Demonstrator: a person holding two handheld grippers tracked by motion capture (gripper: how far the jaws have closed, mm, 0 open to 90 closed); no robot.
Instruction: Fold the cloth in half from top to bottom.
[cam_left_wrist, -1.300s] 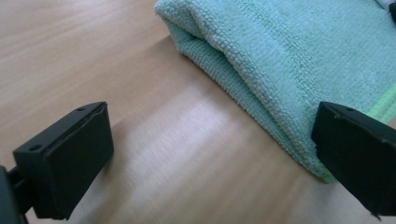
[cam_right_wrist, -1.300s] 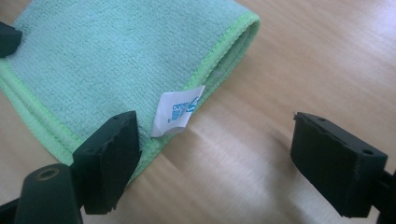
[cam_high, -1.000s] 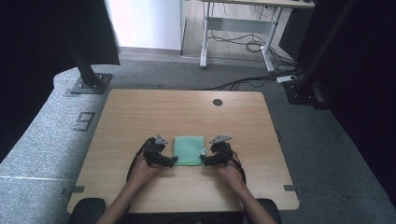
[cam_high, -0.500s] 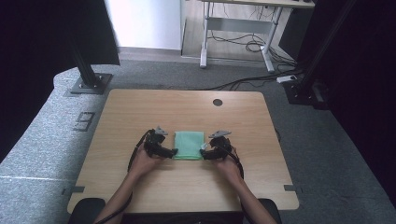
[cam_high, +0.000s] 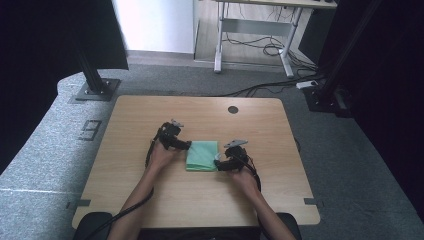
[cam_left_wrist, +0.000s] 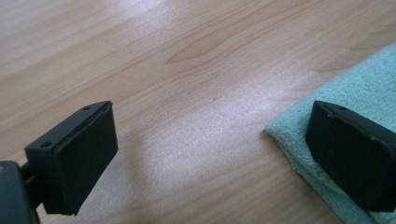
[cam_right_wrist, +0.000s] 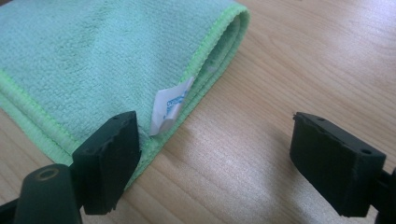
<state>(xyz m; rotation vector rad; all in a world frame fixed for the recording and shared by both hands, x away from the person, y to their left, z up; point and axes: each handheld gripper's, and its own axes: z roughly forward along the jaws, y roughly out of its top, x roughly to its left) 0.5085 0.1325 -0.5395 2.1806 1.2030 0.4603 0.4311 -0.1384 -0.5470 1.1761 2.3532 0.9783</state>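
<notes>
A folded green cloth (cam_high: 202, 155) lies flat on the wooden table (cam_high: 200, 115). My left gripper (cam_high: 176, 141) sits at the cloth's upper left corner. In the left gripper view it (cam_left_wrist: 210, 154) stands open, with one jaw over the cloth's corner (cam_left_wrist: 355, 88) and the other over bare wood. My right gripper (cam_high: 226, 162) rests at the cloth's lower right corner. Seen from the right gripper view, it (cam_right_wrist: 215, 158) is open, one jaw over the cloth's hem (cam_right_wrist: 93, 60) beside a white label (cam_right_wrist: 170, 105), the other over the table. Nothing is pinched by either.
A round cable hole (cam_high: 233, 109) lies near the table's far edge. Grey carpet surrounds the table, with black stand bases (cam_high: 95, 90) at the back left and back right. A desk frame with cables (cam_high: 252, 47) stands beyond.
My left gripper has moved away from me along the cloth's left edge to its far corner. The right gripper has stayed in place. The cloth has not shifted.
</notes>
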